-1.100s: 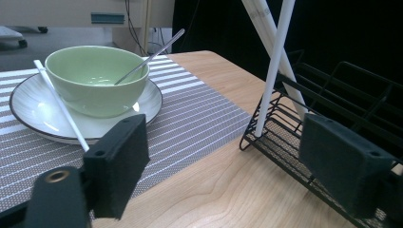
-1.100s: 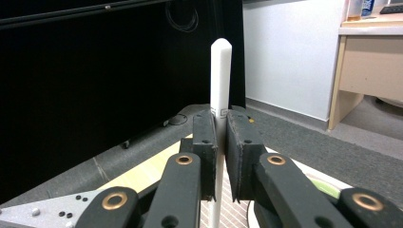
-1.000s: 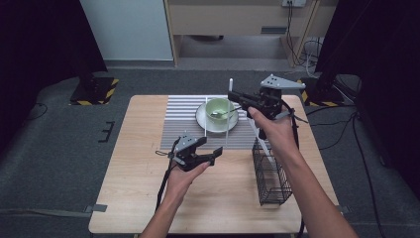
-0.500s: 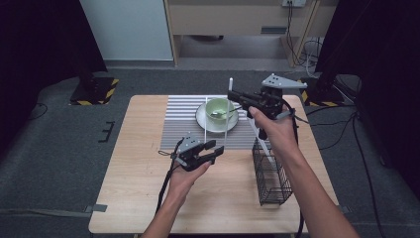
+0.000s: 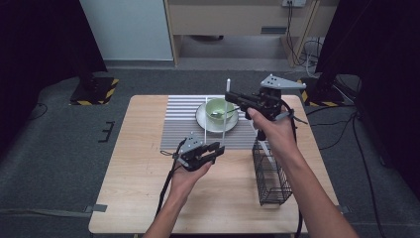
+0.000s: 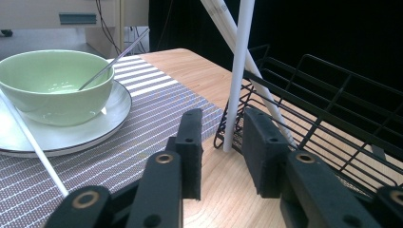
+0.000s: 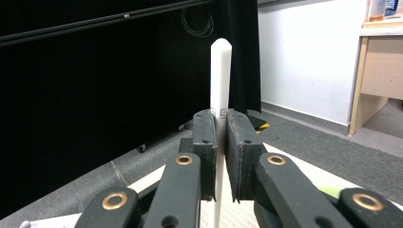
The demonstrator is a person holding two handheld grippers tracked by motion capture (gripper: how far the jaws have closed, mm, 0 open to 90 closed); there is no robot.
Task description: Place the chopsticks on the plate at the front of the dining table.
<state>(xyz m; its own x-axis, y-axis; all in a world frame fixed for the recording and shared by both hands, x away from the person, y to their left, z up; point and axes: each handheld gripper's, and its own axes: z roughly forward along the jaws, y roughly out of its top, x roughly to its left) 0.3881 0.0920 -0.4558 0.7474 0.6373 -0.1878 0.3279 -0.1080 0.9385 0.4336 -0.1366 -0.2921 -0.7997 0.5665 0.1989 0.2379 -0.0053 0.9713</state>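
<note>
Held thing: a white chopstick (image 5: 225, 111), standing near upright in the middle of the high view, its rounded top just above the right gripper (image 5: 233, 97), its lower end down by the left gripper (image 5: 210, 150).

Long axis: close to vertical — in the left gripper view the chopstick (image 6: 237, 76) drops from the top edge to a blunt end at centre frame, just off the wooden worktop (image 6: 199, 71).

Right fingers: clamped on the chopstick (image 7: 221, 76) near its top; the stick rises straight out between the two pads in the right gripper view.

Left fingers: apart but narrowing — the jaws have just been closing, with the stick's lower end standing in the gap beyond the tips. One pad (image 6: 190, 142) sits left of it, the other right; neither visibly presses on it yet.

Key relation: the stick lies straight ahead of the left fingers and crosses their closing line at about a right angle, so a short push forward and a squeeze should catch it.

Nearer hand: the left, for the free lower end.

Neighbours: a black wire basket (image 6: 332, 104) just right of the stick with a second white stick (image 6: 228, 28) leaning in it; a green bowl (image 6: 52, 83) on a plate at left frame.

Risk: closing short of the stick — the pads may shut on nothing.
</note>
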